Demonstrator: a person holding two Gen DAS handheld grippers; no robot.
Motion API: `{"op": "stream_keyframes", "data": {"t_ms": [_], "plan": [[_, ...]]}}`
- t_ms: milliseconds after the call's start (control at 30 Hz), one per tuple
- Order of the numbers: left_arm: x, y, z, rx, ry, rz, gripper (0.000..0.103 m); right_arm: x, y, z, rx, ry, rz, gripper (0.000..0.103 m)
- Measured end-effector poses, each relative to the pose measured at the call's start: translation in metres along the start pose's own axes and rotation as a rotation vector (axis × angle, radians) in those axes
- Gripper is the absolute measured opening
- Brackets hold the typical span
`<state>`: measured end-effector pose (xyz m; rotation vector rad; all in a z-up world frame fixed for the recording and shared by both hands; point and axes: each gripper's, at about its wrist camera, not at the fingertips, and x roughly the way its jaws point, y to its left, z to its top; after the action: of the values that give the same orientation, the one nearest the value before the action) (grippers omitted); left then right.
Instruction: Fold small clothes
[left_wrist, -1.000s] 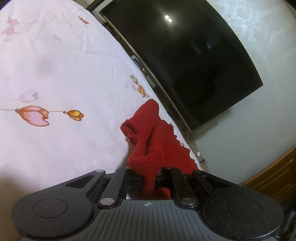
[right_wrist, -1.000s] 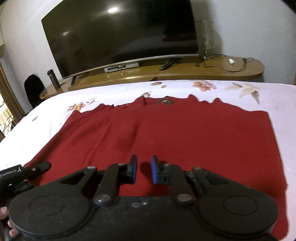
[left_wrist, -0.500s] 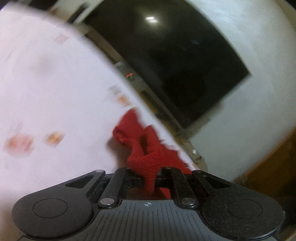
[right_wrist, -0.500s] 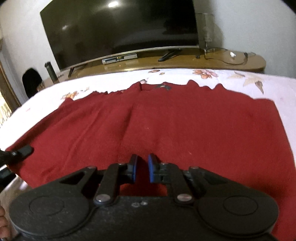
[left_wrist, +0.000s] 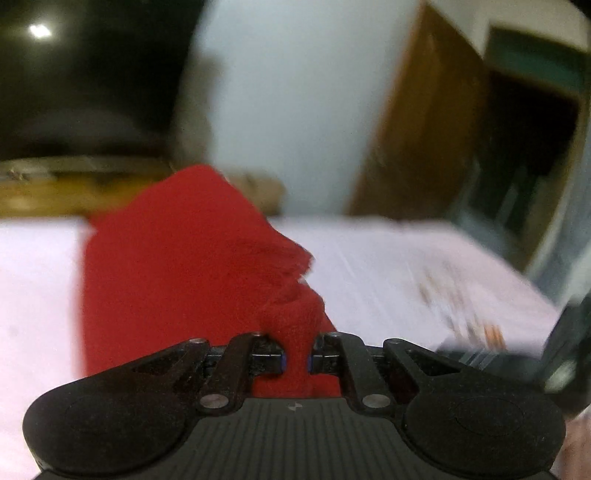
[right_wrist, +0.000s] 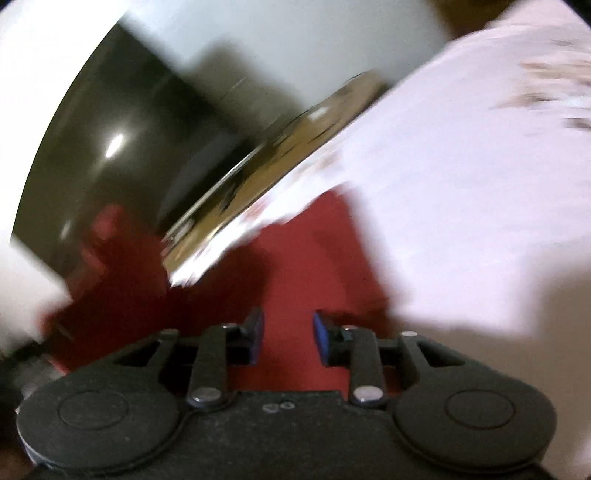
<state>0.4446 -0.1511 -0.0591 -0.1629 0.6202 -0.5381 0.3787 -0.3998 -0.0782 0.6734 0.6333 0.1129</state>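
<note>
A red knit garment (left_wrist: 177, 266) lies on the pale floral bed sheet (left_wrist: 388, 266). My left gripper (left_wrist: 296, 360) is shut on a bunched edge of it and holds that part lifted above the bed. In the right wrist view the garment (right_wrist: 295, 266) spreads under and ahead of my right gripper (right_wrist: 288, 338), whose blue-padded jaws stand apart with red cloth showing between and below them. Both views are heavily motion-blurred.
A large black TV (right_wrist: 122, 140) stands on a long wooden cabinet (right_wrist: 258, 166) beyond the bed's far edge. A wooden door frame (left_wrist: 424, 118) and a dark doorway are at the right in the left wrist view.
Both grippers have swung fast; both views are blurred and tilted. The left gripper has carried the held cloth across and turned right. The right jaws, nearly closed before, now stand wider apart.
</note>
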Motion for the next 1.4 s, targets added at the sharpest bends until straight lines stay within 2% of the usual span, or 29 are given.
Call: {"op": "stream_keyframes", "data": {"t_ms": [33, 67, 100, 133, 200, 233, 300, 367, 467, 567, 633, 733, 833, 967, 1067, 1167, 1233, 1333, 1400], "plan": [[0.020, -0.009, -0.011, 0.014, 0.057, -0.027, 0.009, -0.013, -0.016, 0.006, 0.035, -0.014, -0.017, 0.034], [0.034, -0.016, -0.021, 0.030, 0.105, -0.019, 0.011, -0.025, -0.030, 0.010, 0.065, -0.024, -0.029, 0.035], [0.040, -0.025, -0.028, 0.040, 0.142, 0.010, 0.027, -0.036, -0.043, 0.013, 0.091, -0.031, -0.040, 0.042], [0.033, -0.031, -0.029, 0.045, 0.132, 0.001, 0.056, -0.046, -0.052, 0.015, 0.111, -0.038, -0.048, 0.049], [-0.002, -0.038, -0.026, 0.044, 0.039, -0.087, 0.085, -0.062, -0.063, 0.015, 0.122, -0.054, -0.046, 0.055], [-0.027, -0.038, -0.023, 0.047, -0.034, -0.100, 0.085, -0.067, -0.066, 0.014, 0.123, -0.060, -0.037, 0.057], [-0.066, -0.027, -0.013, 0.051, -0.110, -0.088, 0.085, -0.071, -0.068, 0.013, 0.142, -0.049, -0.003, 0.057], [-0.094, 0.004, -0.008, -0.001, -0.166, -0.012, 0.085, -0.068, -0.063, 0.008, 0.153, -0.031, 0.049, 0.057], [-0.096, 0.057, -0.006, -0.101, -0.117, 0.191, 0.085, -0.047, -0.040, 0.001, 0.131, 0.041, 0.160, 0.057], [-0.093, 0.103, -0.016, -0.235, -0.078, 0.240, 0.084, -0.023, -0.015, -0.011, 0.090, 0.118, 0.202, 0.057], [-0.093, 0.119, -0.028, -0.280, -0.066, 0.244, 0.084, -0.008, -0.005, -0.012, 0.072, 0.132, 0.195, 0.057], [-0.094, 0.130, -0.040, -0.289, -0.066, 0.255, 0.085, 0.010, -0.005, -0.002, 0.076, 0.133, 0.173, 0.057], [-0.086, 0.135, -0.038, -0.307, -0.065, 0.255, 0.085, 0.024, -0.005, 0.012, 0.042, 0.118, 0.168, 0.057], [-0.045, 0.135, -0.029, -0.309, -0.015, 0.259, 0.085, 0.045, -0.008, 0.022, 0.007, 0.147, 0.173, 0.057], [-0.033, 0.141, -0.027, -0.322, 0.005, 0.253, 0.085, 0.059, -0.005, 0.019, -0.028, 0.203, 0.170, 0.057], [-0.030, 0.145, -0.030, -0.335, 0.005, 0.236, 0.085, 0.065, 0.003, 0.011, -0.041, 0.264, 0.249, 0.059], [-0.028, 0.147, -0.031, -0.346, 0.004, 0.226, 0.085, 0.069, 0.010, 0.008, -0.093, 0.262, 0.211, 0.058], [-0.025, 0.148, -0.031, -0.351, 0.006, 0.224, 0.085, 0.078, 0.010, 0.009, -0.043, 0.258, 0.220, 0.057], [-0.026, 0.146, -0.030, -0.344, 0.007, 0.230, 0.085, 0.085, 0.026, 0.008, -0.120, 0.264, 0.203, 0.052]]}}
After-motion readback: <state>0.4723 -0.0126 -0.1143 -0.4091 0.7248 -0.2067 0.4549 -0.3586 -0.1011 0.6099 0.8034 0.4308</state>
